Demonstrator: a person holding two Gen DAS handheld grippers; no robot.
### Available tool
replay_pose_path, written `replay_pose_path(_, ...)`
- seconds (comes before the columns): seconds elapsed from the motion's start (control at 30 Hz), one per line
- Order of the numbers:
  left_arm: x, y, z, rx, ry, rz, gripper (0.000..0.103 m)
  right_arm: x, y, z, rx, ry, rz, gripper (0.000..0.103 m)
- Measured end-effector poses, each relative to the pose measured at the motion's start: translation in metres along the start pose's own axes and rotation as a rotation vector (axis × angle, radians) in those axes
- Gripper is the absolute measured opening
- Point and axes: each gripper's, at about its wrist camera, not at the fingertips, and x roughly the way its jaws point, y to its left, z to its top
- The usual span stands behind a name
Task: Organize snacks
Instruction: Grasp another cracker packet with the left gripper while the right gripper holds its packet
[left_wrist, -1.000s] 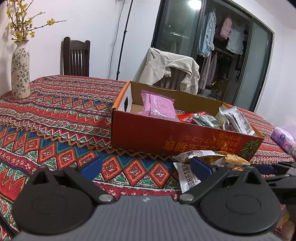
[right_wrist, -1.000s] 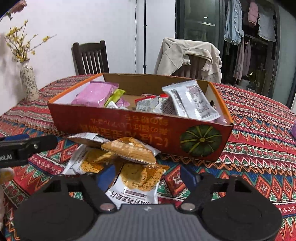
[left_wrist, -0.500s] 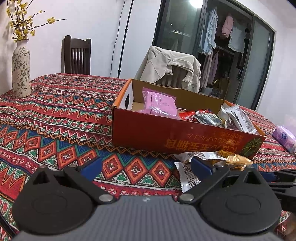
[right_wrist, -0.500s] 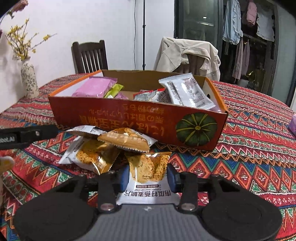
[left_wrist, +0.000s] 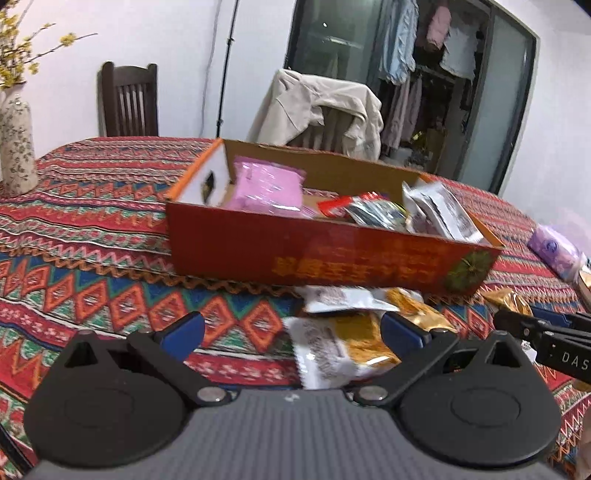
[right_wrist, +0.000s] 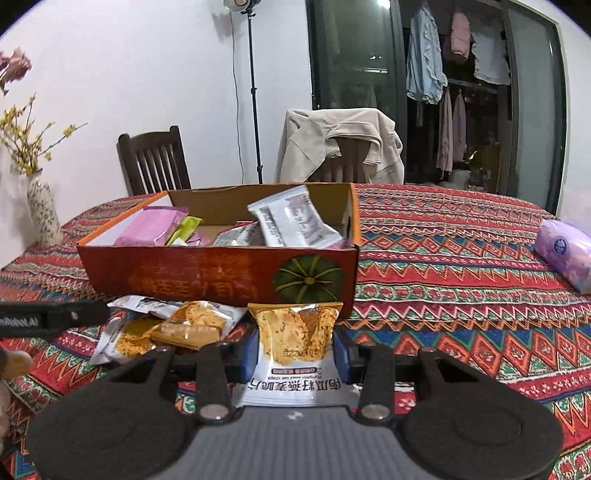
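An orange cardboard box (right_wrist: 207, 275) (left_wrist: 314, 254) with a pumpkin print holds several snack packets, among them a pink one (left_wrist: 267, 188) and a white one (right_wrist: 291, 221). My right gripper (right_wrist: 295, 350) is shut on a white and orange cracker packet (right_wrist: 295, 336), lifted just in front of the box. More cracker packets (right_wrist: 173, 328) lie on the cloth by the box's front wall. My left gripper (left_wrist: 291, 328) stands open above the cloth, with one of those packets (left_wrist: 343, 347) lying between its blue fingers (left_wrist: 183, 328), untouched.
A patterned tablecloth (right_wrist: 461, 266) covers the table. A lilac tissue pack (right_wrist: 565, 254) lies at the right. A flowered vase (left_wrist: 14, 147) stands at the far left. Two chairs (right_wrist: 155, 162) stand behind the table, one draped with a beige jacket (right_wrist: 340, 144).
My right gripper closed on the cracker packet and lifted it off the pile toward the box's right end. The left gripper drifted right, over the loose packets, still open.
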Motion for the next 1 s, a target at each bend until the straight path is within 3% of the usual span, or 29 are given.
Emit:
replay_pose_path(0.37,0.022,-0.034,-0.003,0.046,0.098,0.032,0.103,-0.004,-0.014,-0.005,0.029,-0.015,0.046,0.040)
replay_pose_path(0.63,0.041,-0.047,-0.005,0.041,0.141,0.099,0.103,-0.001,-0.014,-0.007,0.023,-0.014,0.085,0.041)
replay_pose_path(0.9,0.044,-0.053,-0.009,0.079,0.133,0.145,0.103,0.003,-0.013,-0.010,0.023,-0.014,0.110,0.041)
replay_pose_path(1.0,0.041,-0.053,-0.009,0.094,0.124,0.126,0.093,0.005,-0.012,-0.011,0.023,-0.013,0.109,0.041)
